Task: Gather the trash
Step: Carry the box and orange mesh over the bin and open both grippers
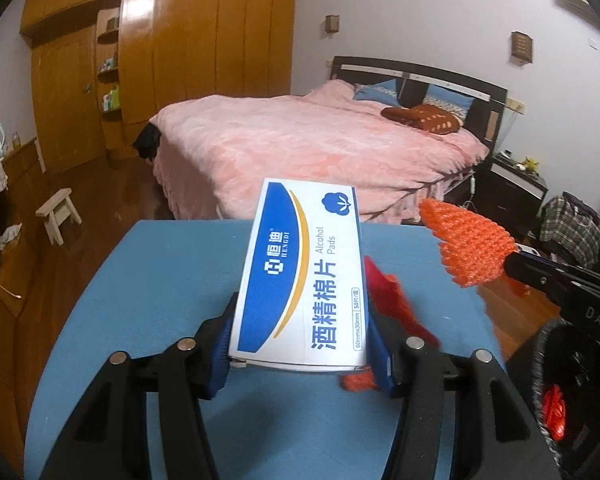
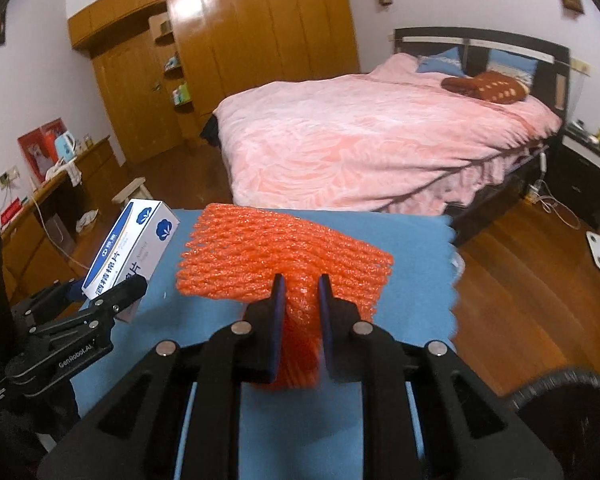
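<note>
Trash is already in both our grippers: the left gripper [image 1: 302, 344] clamps an alcohol-pad box [image 1: 300, 276] by its long sides, long axis running straight ahead, and the right gripper [image 2: 302, 292] pinches an orange foam net [image 2: 284, 256] at its near edge, the net fanning crosswise. We judge both are lifted clear of the blue table [image 1: 160, 280]. A dark bin rim [image 2: 560, 380] sits nearest our right gripper. Beyond lie a pink bed [image 2: 360, 140] and a wooden wardrobe [image 2: 240, 40].

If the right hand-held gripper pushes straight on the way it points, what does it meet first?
Probably the blue table top, beyond the orange foam net that the right hand-held gripper holds; the depth is hard to judge.
</note>
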`<action>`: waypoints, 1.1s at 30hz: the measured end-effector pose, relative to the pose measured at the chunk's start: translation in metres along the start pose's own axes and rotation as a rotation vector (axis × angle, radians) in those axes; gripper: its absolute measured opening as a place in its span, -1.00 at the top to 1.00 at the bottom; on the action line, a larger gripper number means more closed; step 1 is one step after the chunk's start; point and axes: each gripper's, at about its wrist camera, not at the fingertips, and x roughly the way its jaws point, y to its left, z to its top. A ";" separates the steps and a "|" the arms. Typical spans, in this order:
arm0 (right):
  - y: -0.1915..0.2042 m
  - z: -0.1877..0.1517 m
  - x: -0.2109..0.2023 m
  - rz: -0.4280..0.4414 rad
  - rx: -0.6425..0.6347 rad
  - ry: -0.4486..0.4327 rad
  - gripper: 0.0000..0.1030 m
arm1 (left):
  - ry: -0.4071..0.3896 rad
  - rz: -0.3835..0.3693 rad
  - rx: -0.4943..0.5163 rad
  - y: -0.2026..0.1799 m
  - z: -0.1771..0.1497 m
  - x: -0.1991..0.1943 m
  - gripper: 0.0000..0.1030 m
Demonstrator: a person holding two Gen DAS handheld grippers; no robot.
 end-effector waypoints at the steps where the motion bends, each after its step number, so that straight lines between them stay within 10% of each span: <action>1: -0.004 -0.004 -0.008 -0.008 0.008 -0.004 0.69 | -0.002 -0.009 0.002 -0.006 -0.001 -0.004 -0.08; 17: -0.107 -0.102 -0.145 -0.255 0.153 -0.014 0.68 | -0.008 -0.268 0.134 -0.155 -0.040 -0.051 -0.08; 33: -0.184 -0.172 -0.186 -0.386 0.300 0.014 0.61 | 0.037 -0.489 0.260 -0.266 -0.070 -0.062 -0.10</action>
